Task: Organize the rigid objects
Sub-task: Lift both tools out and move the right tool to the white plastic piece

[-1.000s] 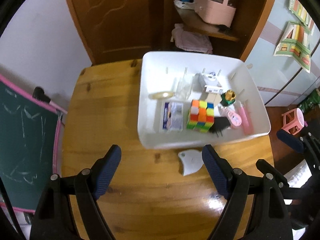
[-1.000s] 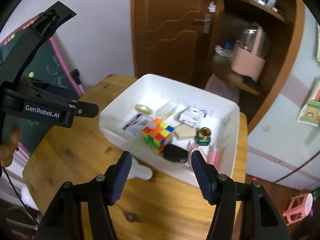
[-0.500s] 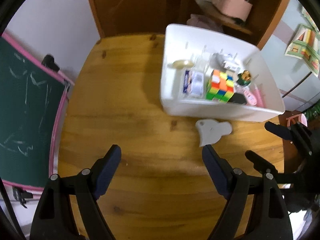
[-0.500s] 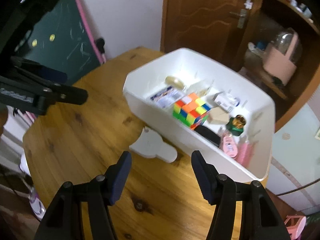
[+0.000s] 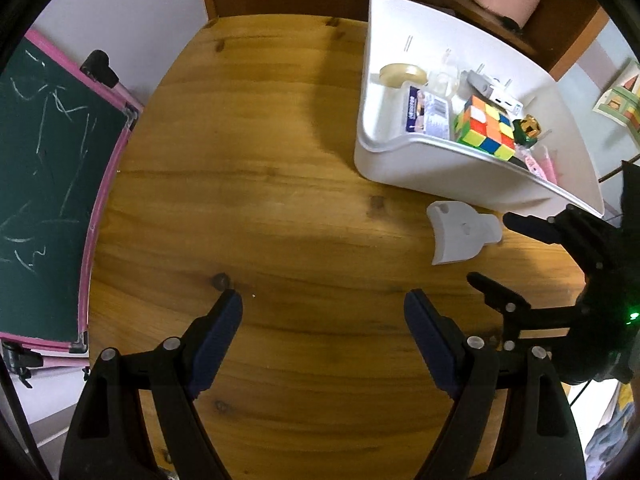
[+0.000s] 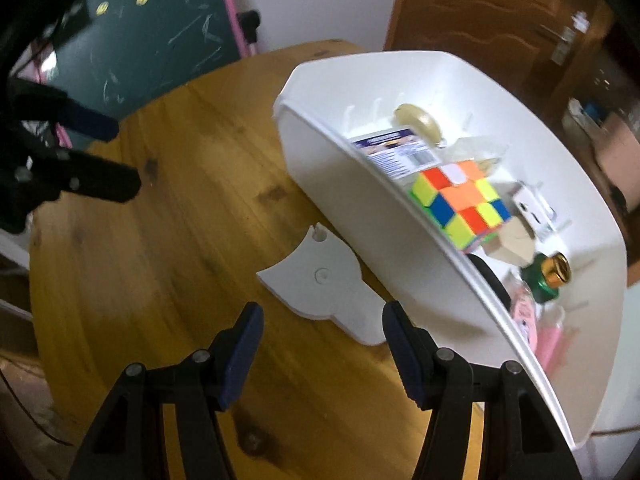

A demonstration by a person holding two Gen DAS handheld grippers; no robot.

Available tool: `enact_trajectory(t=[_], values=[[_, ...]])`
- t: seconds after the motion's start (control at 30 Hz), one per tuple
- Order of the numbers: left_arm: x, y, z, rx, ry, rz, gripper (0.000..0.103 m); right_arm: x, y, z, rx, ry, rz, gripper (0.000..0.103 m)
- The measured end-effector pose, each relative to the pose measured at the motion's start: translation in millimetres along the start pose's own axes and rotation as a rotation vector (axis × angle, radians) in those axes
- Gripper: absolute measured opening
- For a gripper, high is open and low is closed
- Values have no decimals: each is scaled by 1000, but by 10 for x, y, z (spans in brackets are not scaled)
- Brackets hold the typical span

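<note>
Right tongs point(image 6: 322, 334) half open, empty, above white flat piece point(image 6: 320, 292); left tongs point(image 5: 322, 322) wide, empty.
Reach step: lower onto piece beside bin point(image 6: 360, 216) on surface point(image 5: 280, 200), then pinch.

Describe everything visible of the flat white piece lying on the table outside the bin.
The flat white piece looks like thin, rigid matte plastic: a fan-shaped plate with one concave curved edge, narrowing to a rounded tab. It has a small round boss near its middle and a small notch or hole at one corner. It lies flat on the wooden table, beside the white bin; whether they touch is unclear. The right gripper hovers open near its tab, not gripping it.
</note>
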State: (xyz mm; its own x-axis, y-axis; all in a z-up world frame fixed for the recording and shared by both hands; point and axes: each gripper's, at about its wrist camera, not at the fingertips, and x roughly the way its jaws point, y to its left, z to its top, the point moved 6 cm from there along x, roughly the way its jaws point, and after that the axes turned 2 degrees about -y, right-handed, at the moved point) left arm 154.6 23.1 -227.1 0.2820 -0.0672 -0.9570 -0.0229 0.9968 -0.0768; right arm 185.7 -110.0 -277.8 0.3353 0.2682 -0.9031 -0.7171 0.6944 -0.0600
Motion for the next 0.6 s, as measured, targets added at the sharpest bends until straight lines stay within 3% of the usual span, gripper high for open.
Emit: enact_trajectory(t=[0.37, 0.53, 0.6], values=[[83, 61, 83, -6, 12, -3, 85, 151, 27, 72, -43, -3, 9, 65], [124, 81, 122, -11, 18, -4, 85, 218, 178, 68, -121, 18, -7, 81], [132, 88, 139, -10, 18, -2, 85, 209, 221, 82, -117, 24, 12, 82]])
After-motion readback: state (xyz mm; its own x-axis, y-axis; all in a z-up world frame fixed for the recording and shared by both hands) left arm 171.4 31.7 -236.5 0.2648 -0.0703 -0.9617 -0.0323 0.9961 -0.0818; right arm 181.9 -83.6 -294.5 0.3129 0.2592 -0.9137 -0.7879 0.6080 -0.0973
